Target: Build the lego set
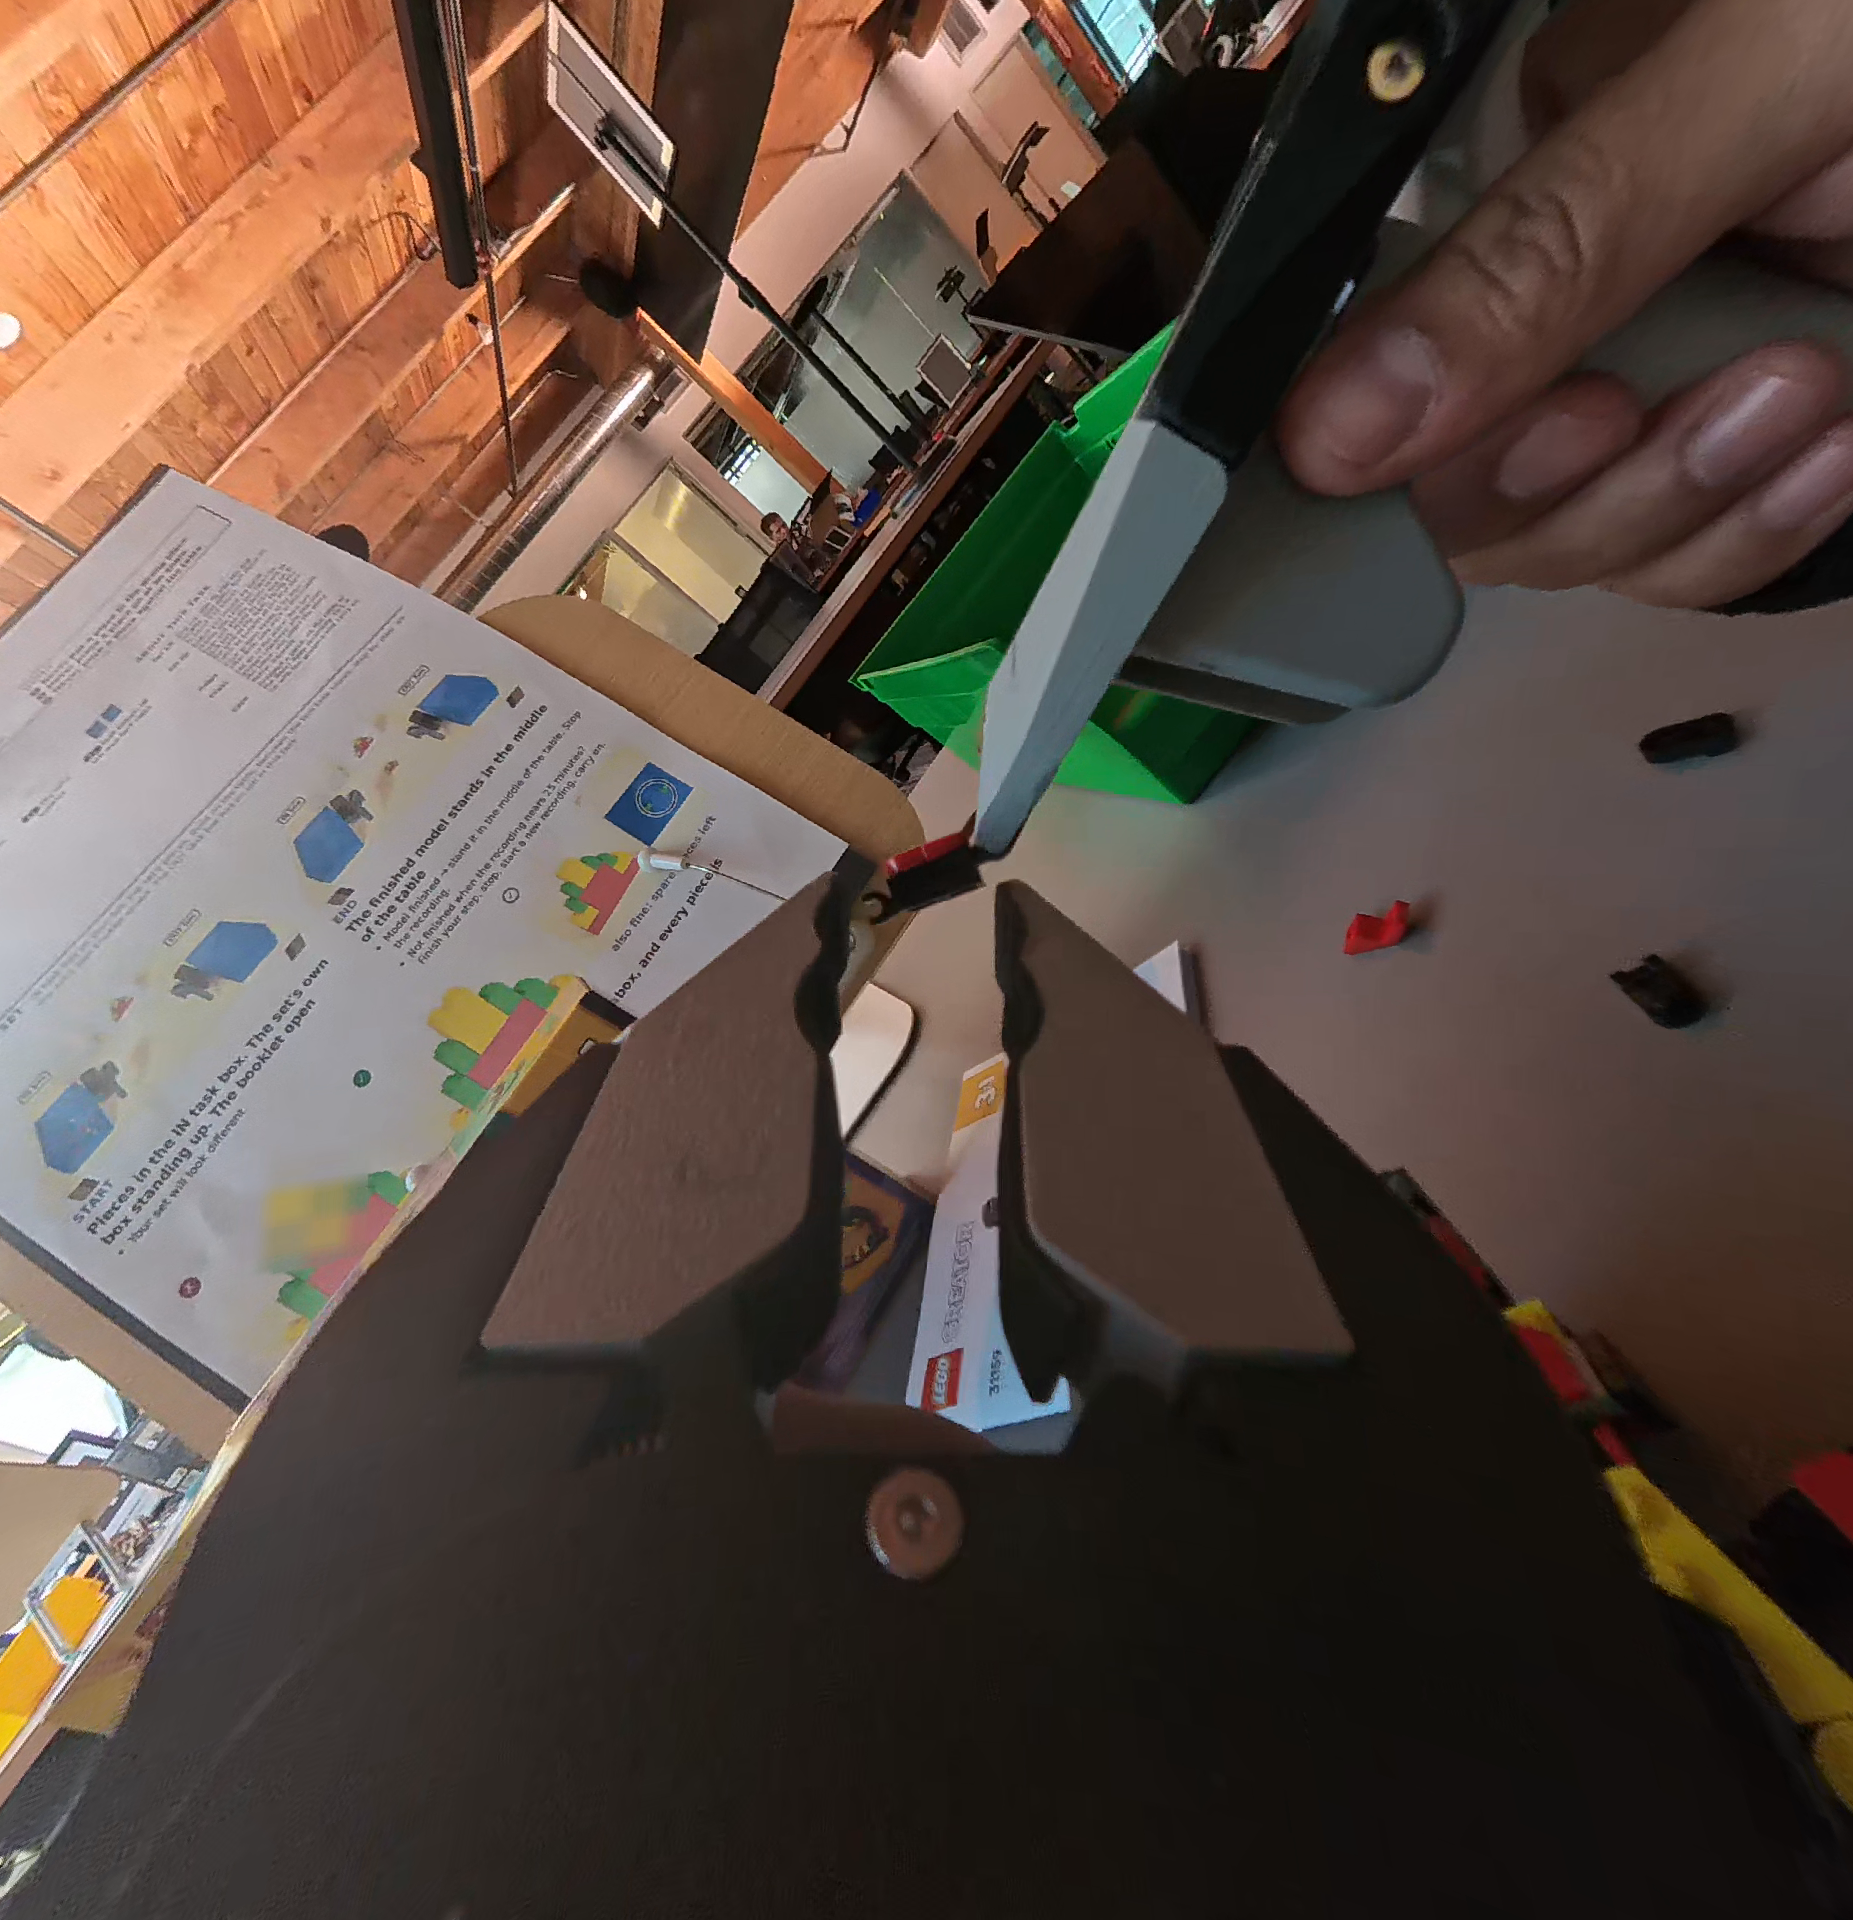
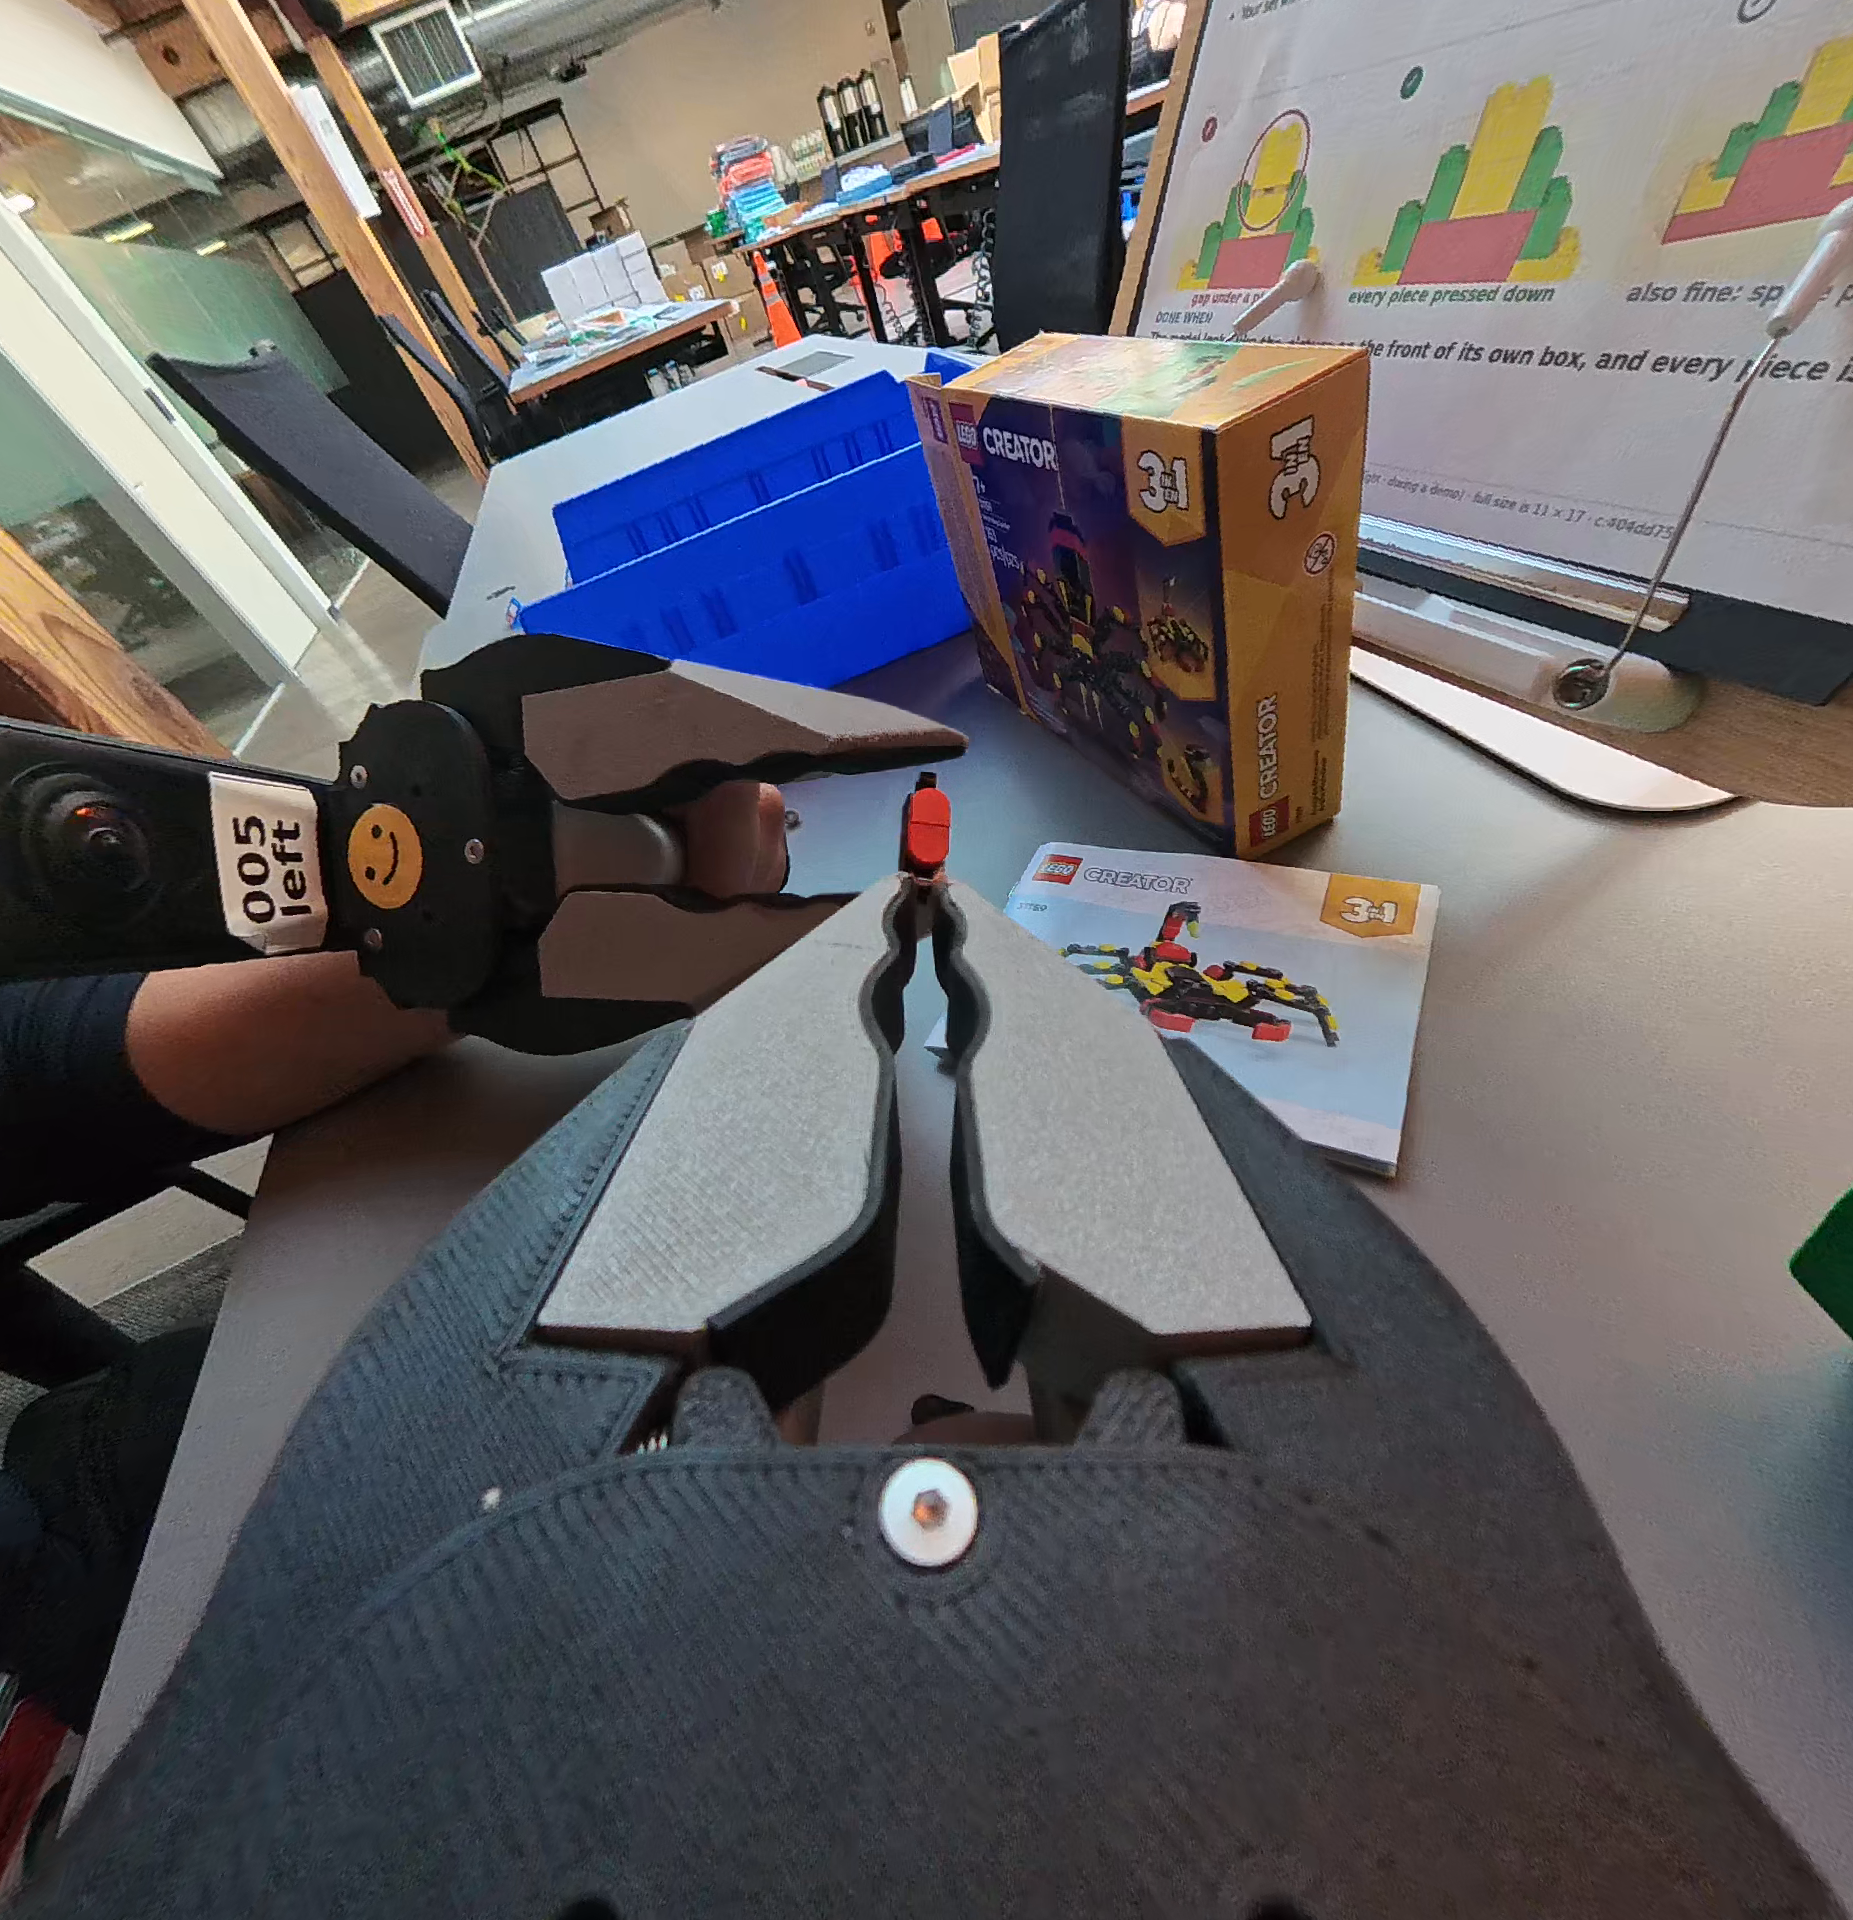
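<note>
Right gripper (image 2: 920,891), frame centre: clamped on a small red-and-black brick piece (image 2: 924,826) standing up from the tips. Left gripper (image 2: 901,821), centre left: apart, bare, flanking that piece without touching. Best kept steady and aligned, judging by the narrow hold. Behind, upper centre: printed toy box (image 2: 1150,582); booklet (image 2: 1265,987) right of centre; wording left unread.

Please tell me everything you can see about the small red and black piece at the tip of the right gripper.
The small piece is a plastic building part: a rounded red tile on a black base with a short black stub at its far end. It is held above the grey table, pinched at its near end by the shut tips of the right gripper. The open left gripper flanks it without touching.
</note>
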A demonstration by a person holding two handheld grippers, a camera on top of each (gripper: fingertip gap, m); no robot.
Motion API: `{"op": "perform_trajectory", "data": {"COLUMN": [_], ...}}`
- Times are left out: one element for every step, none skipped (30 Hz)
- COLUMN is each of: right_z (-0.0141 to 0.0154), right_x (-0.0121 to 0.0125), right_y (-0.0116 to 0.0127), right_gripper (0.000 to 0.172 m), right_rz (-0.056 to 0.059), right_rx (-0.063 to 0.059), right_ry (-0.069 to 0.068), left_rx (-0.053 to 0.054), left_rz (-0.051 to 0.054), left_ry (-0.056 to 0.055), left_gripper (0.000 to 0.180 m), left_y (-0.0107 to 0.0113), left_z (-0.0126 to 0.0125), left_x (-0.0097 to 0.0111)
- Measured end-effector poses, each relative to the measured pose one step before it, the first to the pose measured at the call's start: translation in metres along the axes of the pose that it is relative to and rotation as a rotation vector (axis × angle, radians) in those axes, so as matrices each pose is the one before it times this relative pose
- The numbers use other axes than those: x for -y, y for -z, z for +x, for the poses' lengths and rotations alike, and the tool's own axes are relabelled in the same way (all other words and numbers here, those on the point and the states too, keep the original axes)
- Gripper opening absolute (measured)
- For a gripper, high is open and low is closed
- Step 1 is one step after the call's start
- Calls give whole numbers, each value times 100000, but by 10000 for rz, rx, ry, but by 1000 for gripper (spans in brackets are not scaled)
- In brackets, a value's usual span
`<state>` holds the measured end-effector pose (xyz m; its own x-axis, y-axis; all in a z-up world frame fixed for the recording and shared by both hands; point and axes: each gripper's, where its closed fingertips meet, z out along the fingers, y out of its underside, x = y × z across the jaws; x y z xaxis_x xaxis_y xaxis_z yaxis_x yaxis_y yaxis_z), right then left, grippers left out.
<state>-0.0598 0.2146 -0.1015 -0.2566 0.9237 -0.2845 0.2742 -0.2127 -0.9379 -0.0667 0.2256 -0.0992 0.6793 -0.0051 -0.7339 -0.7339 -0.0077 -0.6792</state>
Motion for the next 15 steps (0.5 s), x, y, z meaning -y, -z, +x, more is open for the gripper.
{"op": "perform_trajectory", "data": {"right_z": [0, -55, -77, -16, 24, 31, -3, -5, -15, 2, 2, -11, -4, 21, 22], "right_x": [-63, -86, -82, -63, -63, -11, 53, 65, 21, -1, -9, -26, -32, -22, -34], "right_y": [-83, -100, -106, -80, -53, -18, 33, 26, 15, -7, -13, -15, -17, -4, -14], "right_gripper": [0, 0, 0, 0, 0, 0, 0, 0, 0, 0, 0, 0, 0, 0, 0], "right_rz": [-29, -41, -42, -22, -27, -9, 28, 28, 7, -3, 4, -5, -17, -11, -19], "right_rx": [-33, 16, 29, -8, -30, -22, -5, -3, 3, -1, 7, 21, 11, -5, -13], "right_ry": [45, 18, -4, 12, 24, 19, 15, 17, 12, -1, -9, -20, -15, 11, 20], "left_rx": [-28, -32, -12, 6, 31, -22, 7, 77, 7, 11, 23, 15, -4, -5, -41], "left_rz": [3, -26, -45, -49, -76, -60, -23, -37, -8, -22, -24, -24, -35, -29, -27], "left_ry": [-3, -34, -42, -41, -22, 7, 35, 41, 41, 38, 10, -4, 3, 36, 64], "left_gripper": [26, 27, 27, 26, 26, 26, 25, 22, 22, 23, 23, 23, 23, 22, 22], "left_y": [-12, -22, -39, -26, -27, -27, -13, -2, 7, -4, -3, -3, -15, -10, -21], "left_z": [72, 99, 78, 46, -25, 13, -44, -165, -46, -40, -19, -3, 15, -2, 38], "left_x": [41, -27, -51, -49, -95, -62, -5, -27, 21, -10, -11, -24, -40, -47, -30]}}
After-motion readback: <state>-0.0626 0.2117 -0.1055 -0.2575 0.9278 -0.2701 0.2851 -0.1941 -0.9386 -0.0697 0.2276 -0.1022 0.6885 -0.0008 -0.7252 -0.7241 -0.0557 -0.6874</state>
